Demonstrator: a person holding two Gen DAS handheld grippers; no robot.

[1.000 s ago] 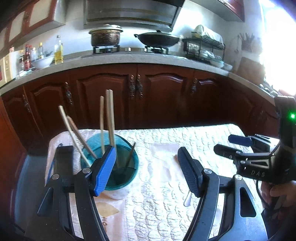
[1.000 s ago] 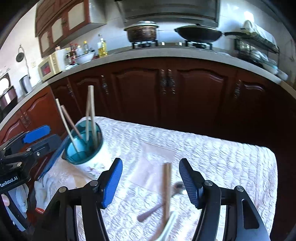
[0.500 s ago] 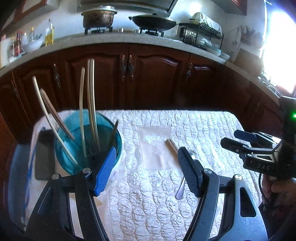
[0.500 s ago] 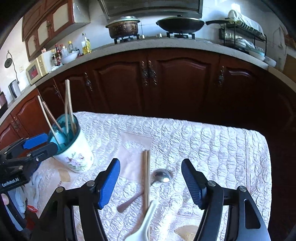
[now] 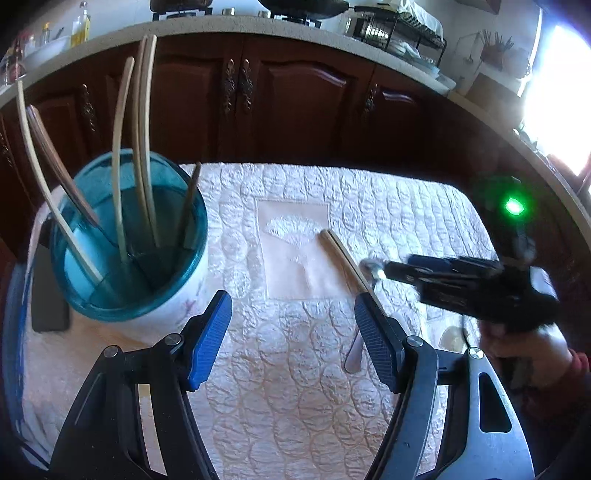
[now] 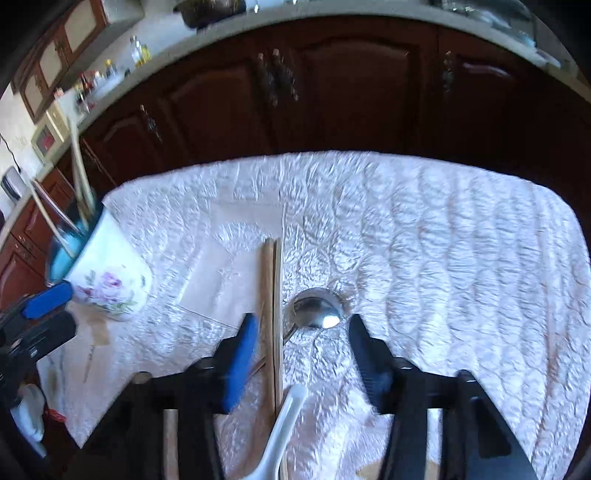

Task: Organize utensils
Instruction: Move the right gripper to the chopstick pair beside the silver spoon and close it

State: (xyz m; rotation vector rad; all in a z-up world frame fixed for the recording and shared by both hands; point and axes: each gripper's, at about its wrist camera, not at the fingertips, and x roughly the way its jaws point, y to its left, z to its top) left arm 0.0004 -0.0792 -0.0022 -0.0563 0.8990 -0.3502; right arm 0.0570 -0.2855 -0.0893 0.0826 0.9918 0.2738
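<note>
Lettering was nowhere legible. Right tongs [image 6: 301,345], jaws just narrowing yet apart, straddled chopsticks [image 6: 271,295] beside the spoon [image 6: 314,314]; left tongs [image 5: 291,332] gaped empty near that spoon.

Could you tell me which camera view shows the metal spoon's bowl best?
The right wrist view: the metal spoon lies bowl-up between the open right gripper fingers, beside the chopsticks. The left wrist view shows only its handle end; the right gripper hides most of the bowl.

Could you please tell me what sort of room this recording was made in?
Most likely a home kitchen: dark wood cabinets under a countertop, a dish rack on it, and a cup of chopsticks on the table.
</note>
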